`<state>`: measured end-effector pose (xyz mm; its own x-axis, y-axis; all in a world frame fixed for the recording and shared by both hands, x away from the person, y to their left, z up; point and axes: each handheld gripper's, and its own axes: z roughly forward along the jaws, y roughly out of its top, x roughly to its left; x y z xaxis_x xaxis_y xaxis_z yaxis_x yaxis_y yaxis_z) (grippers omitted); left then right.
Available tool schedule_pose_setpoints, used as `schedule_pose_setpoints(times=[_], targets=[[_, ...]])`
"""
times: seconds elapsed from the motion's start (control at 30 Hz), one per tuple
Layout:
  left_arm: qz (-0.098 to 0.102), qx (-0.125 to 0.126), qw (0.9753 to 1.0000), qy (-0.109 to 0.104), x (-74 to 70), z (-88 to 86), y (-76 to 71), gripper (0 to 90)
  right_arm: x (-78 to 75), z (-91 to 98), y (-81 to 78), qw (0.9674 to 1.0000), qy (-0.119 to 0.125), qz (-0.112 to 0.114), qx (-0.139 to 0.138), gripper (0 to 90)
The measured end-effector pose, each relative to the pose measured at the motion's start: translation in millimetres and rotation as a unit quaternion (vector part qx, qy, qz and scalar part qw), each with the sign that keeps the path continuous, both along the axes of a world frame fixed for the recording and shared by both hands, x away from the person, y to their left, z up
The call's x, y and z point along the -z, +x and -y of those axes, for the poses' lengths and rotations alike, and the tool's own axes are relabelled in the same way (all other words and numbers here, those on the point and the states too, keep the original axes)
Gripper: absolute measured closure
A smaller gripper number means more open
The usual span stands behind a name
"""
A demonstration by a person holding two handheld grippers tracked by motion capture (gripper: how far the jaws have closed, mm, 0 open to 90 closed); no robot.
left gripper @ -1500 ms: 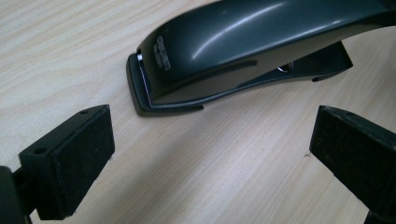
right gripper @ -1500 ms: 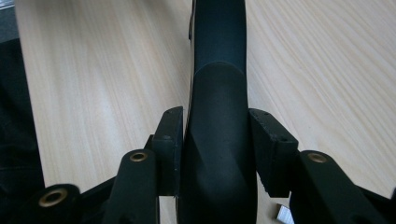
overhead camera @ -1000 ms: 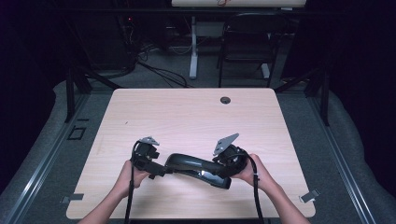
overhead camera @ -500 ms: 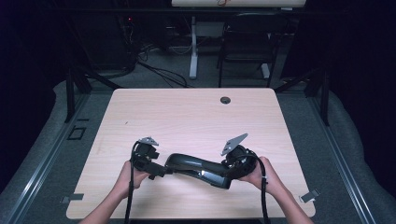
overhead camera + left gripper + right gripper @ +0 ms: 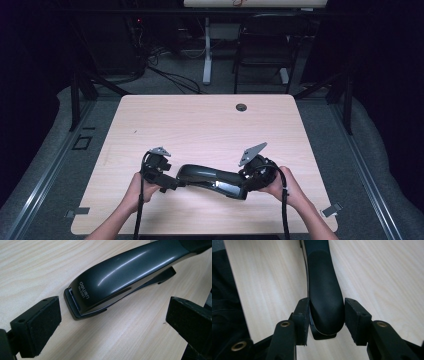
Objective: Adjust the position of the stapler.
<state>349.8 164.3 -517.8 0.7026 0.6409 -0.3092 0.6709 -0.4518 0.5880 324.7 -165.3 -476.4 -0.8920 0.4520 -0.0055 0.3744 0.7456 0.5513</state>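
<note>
Right gripper nudged sideways, jaws closing in – now clamped on stapler's rear end; left gripper gapes wide at its front.

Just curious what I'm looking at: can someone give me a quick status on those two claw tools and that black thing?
Left gripper open, stapler nose lying between its pads, untouched. Right gripper closing on the stapler's rear end. Stapler flat on table. Nothing in the way.

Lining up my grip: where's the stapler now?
In the high view the black stapler lies near the table's front edge, between the left gripper and right gripper.
</note>
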Motion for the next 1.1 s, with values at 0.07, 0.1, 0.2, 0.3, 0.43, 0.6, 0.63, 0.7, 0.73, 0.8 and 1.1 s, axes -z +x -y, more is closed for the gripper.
schedule_pose_setpoints(times=[0.07,0.1,0.2,0.3,0.43,0.6,0.63,0.7,0.73,0.8,1.1], targets=[[-0.001,-0.001,1.0,0.0,0.4,0.1,0.4,0.0,0.2,0.8,2.4,0.9999,-0.001,0.01,-0.001,56.8],[-0.002,-0.001,1.0,0.0,0.6,0.4,0.5,0.0,0.1,1.3,3.8,0.9999,-0.003,0.014,-0.003,56.6],[-0.002,0.0,1.0,0.001,1.0,0.9,1.2,0.0,1.1,2.2,7.5,0.9997,0.003,0.024,0.0,56.1],[-0.002,0.002,1.0,0.001,1.4,2.1,1.6,0.0,2.0,1.8,10.1,0.9995,0.008,0.03,-0.001,56.0],[0.001,0.003,1.0,-0.001,0.7,2.9,1.4,0.0,3.2,-1.2,12.0,0.9993,0.013,0.036,-0.002,55.9],[0.003,0.003,1.0,-0.008,-1.2,1.4,1.6,0.0,4.7,-6.5,13.8,0.9987,0.017,0.047,-0.003,55.9],[0.003,0.003,1.0,-0.008,-1.5,0.9,1.5,0.0,5.4,-7.2,14.6,0.9987,0.022,0.047,-0.001,55.7],[0.004,0.001,1.0,-0.009,-2.1,0.5,1.3,0.0,5.8,-8.3,16.5,0.9985,0.026,0.047,0.008,55.1],[0.005,0.0,0.9999,-0.01,-2.6,0.2,1.0,0.0,5.2,-8.2,17.0,0.9987,0.022,0.045,0.01,54.9],[0.007,0.002,0.9999,-0.01,-4.0,-1.1,0.7,0.0,5.0,-8.4,17.6,0.9988,0.025,0.037,0.019,54.3],[0.013,0.004,0.9998,-0.012,-7.1,-4.2,0.8,0.0,0.8,6.9,19.1,0.998,0.032,0.007,0.054,51.9]])
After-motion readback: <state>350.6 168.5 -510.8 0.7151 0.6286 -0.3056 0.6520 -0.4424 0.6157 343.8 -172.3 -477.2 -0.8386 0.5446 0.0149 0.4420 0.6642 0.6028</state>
